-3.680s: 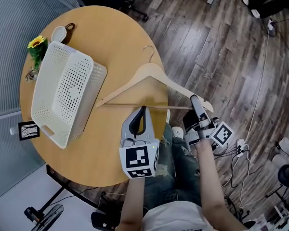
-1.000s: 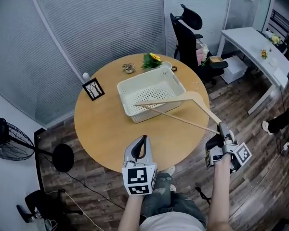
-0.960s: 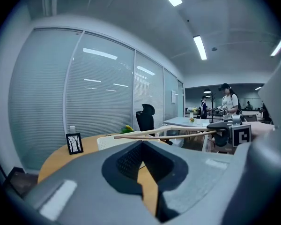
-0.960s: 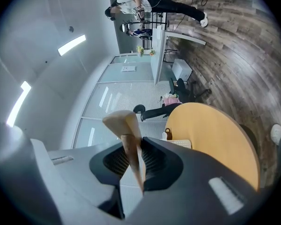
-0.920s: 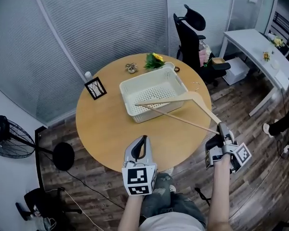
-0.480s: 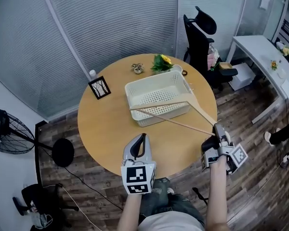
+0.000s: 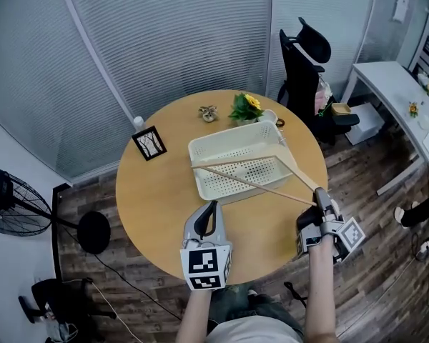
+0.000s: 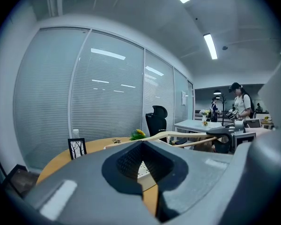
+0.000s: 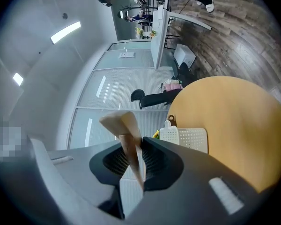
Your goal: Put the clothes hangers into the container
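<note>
A pale wooden clothes hanger slants across the white perforated basket on the round wooden table. Its far end hangs over the basket's left part; whether it touches the basket I cannot tell. My right gripper is at the table's right edge, shut on the hanger's near end. In the right gripper view the hanger sticks up from between the jaws of the gripper. My left gripper hovers over the table's near edge, shut and holding nothing. In the left gripper view it points at the basket, with the hanger beyond.
A small picture frame, a little ornament, a yellow-flowered plant and a white cup stand at the table's far side. A black office chair and a white desk are behind; a fan stands on the floor at the left.
The right gripper has carried the hanger from the table's near edge up and over the basket. The view has pulled back. The left gripper has stayed shut at the near edge.
</note>
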`<state>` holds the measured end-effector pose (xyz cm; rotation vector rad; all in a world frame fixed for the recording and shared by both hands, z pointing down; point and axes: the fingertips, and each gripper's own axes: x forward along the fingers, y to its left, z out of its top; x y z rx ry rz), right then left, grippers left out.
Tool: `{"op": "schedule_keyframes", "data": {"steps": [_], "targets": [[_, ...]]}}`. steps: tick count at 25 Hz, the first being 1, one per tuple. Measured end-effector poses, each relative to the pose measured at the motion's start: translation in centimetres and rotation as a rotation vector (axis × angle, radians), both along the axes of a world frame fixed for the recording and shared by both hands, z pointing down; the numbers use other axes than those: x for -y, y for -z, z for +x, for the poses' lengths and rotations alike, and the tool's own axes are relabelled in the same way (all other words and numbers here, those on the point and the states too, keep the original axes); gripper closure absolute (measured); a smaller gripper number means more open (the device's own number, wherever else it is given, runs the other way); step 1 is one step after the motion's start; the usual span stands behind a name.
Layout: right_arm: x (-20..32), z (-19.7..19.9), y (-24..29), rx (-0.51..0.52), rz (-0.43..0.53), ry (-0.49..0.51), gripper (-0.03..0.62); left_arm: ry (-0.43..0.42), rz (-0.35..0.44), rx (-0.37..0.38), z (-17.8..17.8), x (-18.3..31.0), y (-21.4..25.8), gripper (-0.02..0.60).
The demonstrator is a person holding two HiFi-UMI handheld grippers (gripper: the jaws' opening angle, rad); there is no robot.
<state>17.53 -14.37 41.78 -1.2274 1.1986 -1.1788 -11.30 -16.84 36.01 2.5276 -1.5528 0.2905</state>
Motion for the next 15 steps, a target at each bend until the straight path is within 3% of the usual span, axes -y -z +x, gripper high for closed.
{"op": "schedule_keyframes", "data": {"steps": [15], "targets": [[5.3,0.4,-1.9,-0.015,-0.035,-0.006,0.507,0.012,-0.049,-0.003,-0.3,5.0,-1.7,0.581]]}}
